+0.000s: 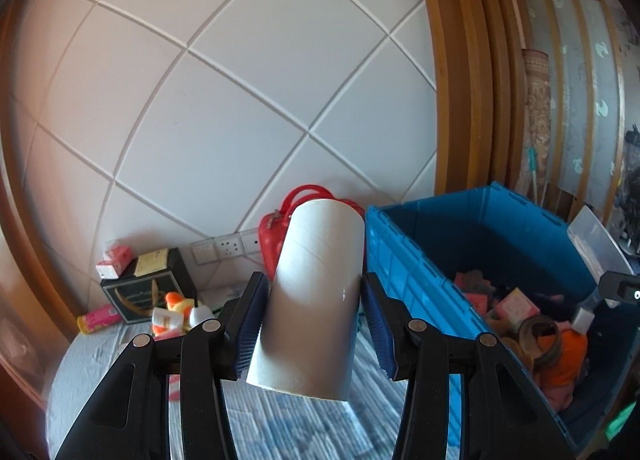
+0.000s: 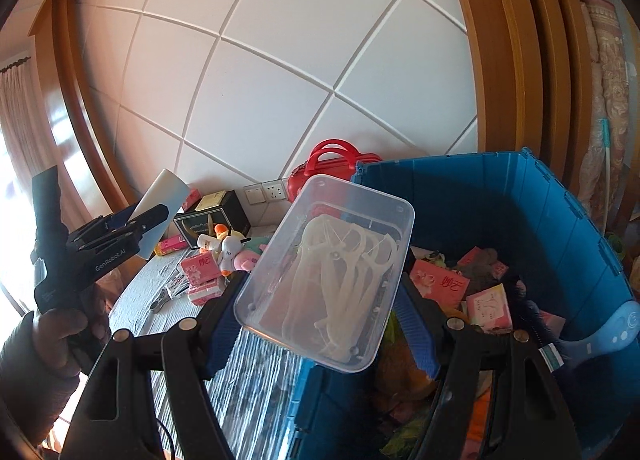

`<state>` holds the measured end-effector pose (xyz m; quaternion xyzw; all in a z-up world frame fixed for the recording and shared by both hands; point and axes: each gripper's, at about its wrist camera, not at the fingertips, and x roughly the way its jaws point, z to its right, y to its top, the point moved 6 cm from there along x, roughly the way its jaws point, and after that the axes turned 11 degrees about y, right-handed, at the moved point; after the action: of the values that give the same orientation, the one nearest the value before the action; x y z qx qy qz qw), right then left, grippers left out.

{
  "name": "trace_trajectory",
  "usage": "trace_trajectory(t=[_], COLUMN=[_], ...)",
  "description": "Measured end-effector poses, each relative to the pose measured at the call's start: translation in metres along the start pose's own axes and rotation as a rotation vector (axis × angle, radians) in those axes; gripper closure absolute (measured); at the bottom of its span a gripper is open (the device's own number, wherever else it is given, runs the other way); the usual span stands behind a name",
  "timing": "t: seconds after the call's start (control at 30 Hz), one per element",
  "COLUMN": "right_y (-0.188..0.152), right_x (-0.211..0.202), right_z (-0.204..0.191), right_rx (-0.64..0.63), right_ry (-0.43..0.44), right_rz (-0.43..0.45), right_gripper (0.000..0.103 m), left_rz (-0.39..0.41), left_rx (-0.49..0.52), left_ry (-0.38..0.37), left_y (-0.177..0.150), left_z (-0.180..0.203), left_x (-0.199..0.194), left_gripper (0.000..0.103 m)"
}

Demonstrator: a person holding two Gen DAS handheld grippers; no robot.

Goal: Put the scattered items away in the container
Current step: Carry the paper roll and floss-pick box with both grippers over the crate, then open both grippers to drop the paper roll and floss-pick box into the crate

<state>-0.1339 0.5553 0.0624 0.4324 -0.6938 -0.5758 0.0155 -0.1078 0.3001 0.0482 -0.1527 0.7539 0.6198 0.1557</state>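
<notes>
My left gripper (image 1: 314,330) is shut on a white cylinder (image 1: 316,292), held upright above the table left of the blue crate (image 1: 404,260). It also shows in the right wrist view (image 2: 132,226) with the white cylinder (image 2: 164,200). My right gripper (image 2: 320,324) is shut on a clear plastic box of floss picks (image 2: 328,272), held over the left rim of the blue crate (image 2: 560,228). The crate holds tissue packs (image 2: 440,280), tape and soft items.
On the table's far left lie a black box (image 1: 148,288), pink tissue packs (image 2: 202,274), a toy duck (image 2: 224,244), a small bottle (image 1: 98,318) and a metal clip (image 2: 160,300). A red case (image 1: 276,236) stands by the wall sockets.
</notes>
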Motion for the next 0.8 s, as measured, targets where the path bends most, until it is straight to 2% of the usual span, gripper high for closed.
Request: trace_trajectory(t=[0.43, 0.67, 0.8], right_y=[-0.010, -0.017, -0.025], right_x=[-0.035, -0.052, -0.056], right_z=[0.068, 0.098, 0.113], right_rx=[0.085, 0.135, 0.177], right_ry=[-0.075, -0.102, -0.104], right_rz=[0.014, 0.037, 0.036], right_gripper=[0.033, 0.033, 0.033], left_rz=[0.032, 0.035, 0.065], left_rx=[0.101, 0.176, 0.210], left_ry=[-0.121, -0.172, -0.197], left_y=[0.042, 0.059, 0.074], left_z=[0.108, 0.156, 0.181], left_x=[0.010, 0.013, 0.008], left_gripper=[0.056, 0.056, 0.058])
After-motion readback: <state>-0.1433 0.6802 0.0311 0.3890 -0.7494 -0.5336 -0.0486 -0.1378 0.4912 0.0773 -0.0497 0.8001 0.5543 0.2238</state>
